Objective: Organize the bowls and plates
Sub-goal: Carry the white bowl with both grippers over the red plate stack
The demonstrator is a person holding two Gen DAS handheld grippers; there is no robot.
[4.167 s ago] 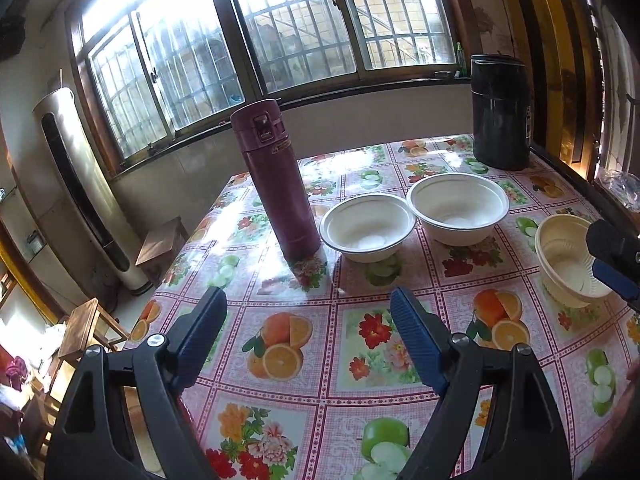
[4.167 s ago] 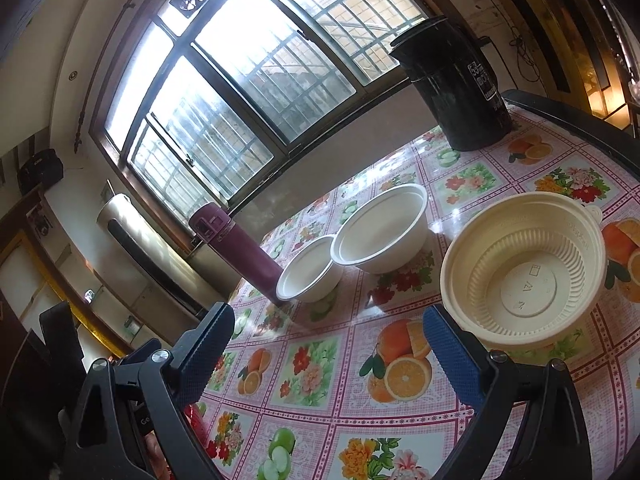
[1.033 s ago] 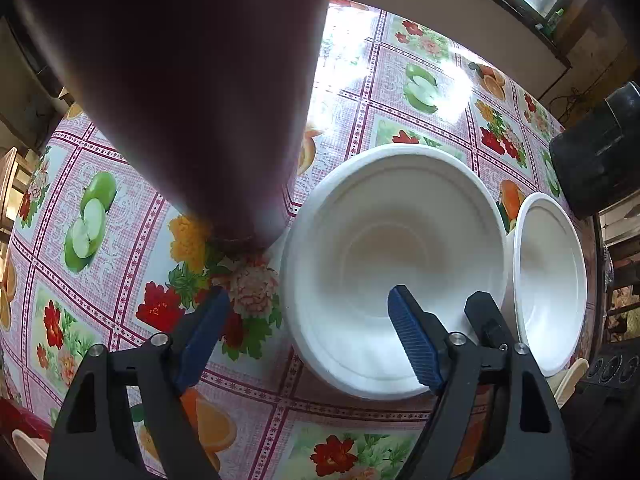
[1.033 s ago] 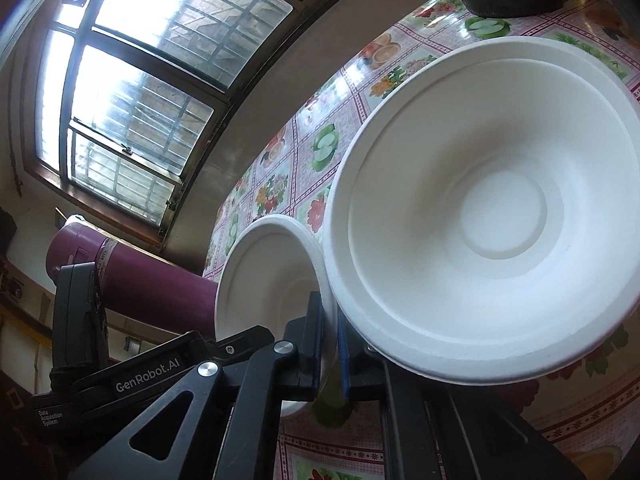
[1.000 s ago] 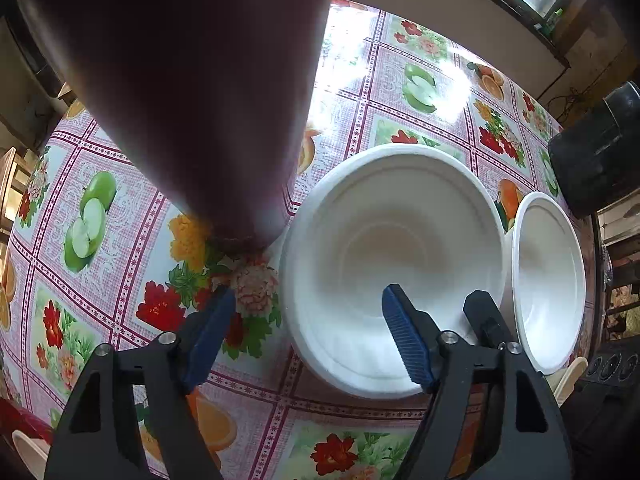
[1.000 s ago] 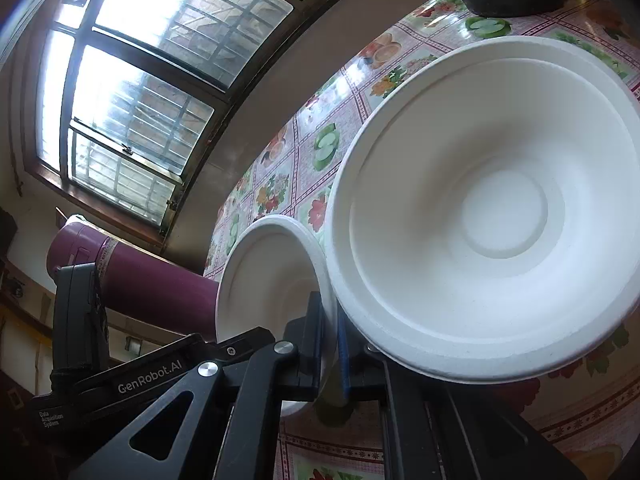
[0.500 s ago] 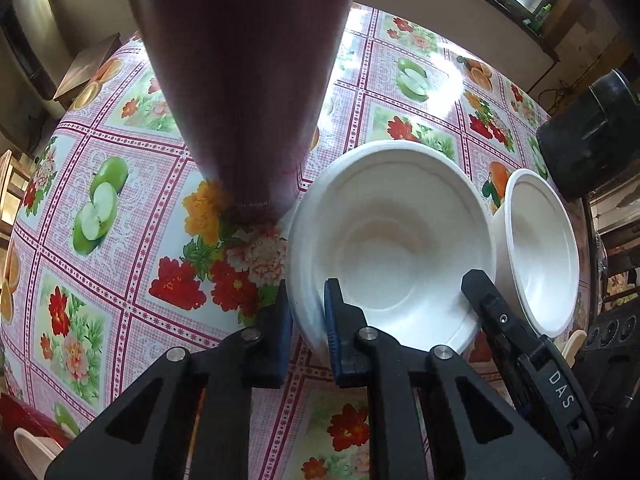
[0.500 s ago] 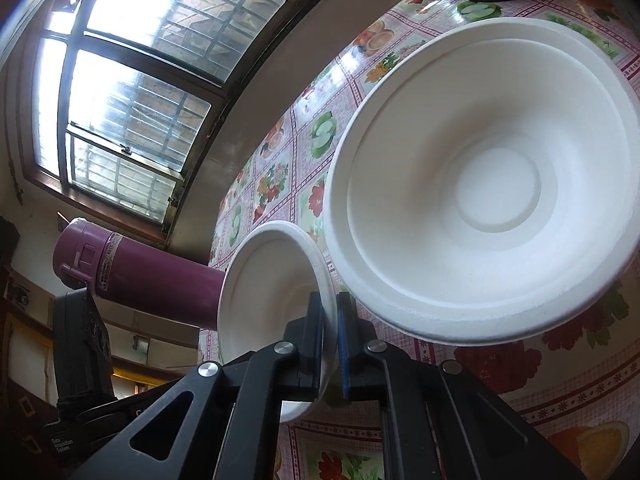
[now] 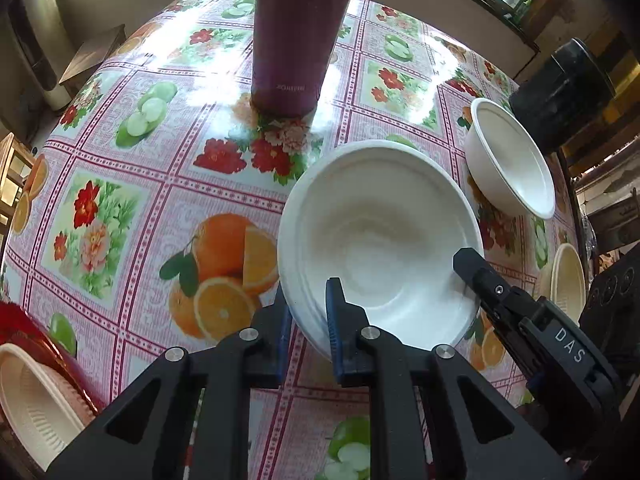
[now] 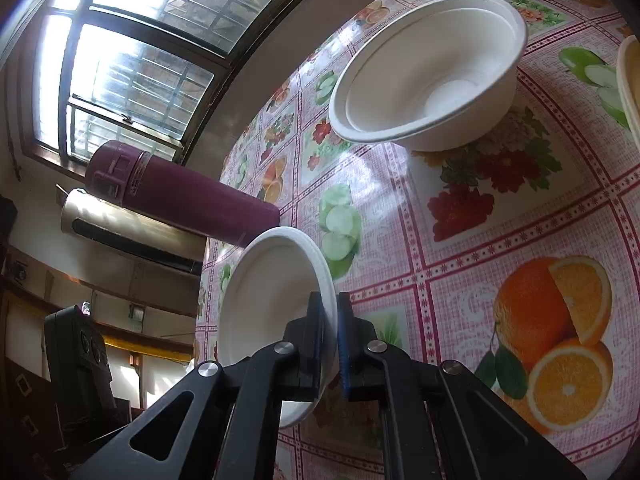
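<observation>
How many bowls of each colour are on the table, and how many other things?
White bowls: 2, the held white bowl and the far white bowl
Cream bowls: 2, the right cream bowl and the near-left cream bowl
Maroon flask: 1
Black jug: 1
Total: 6

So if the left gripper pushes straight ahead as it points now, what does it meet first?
Past the white bowl it already grips, the left gripper looks aimed at the maroon flask, with only tablecloth between; depth is uncertain.
</observation>
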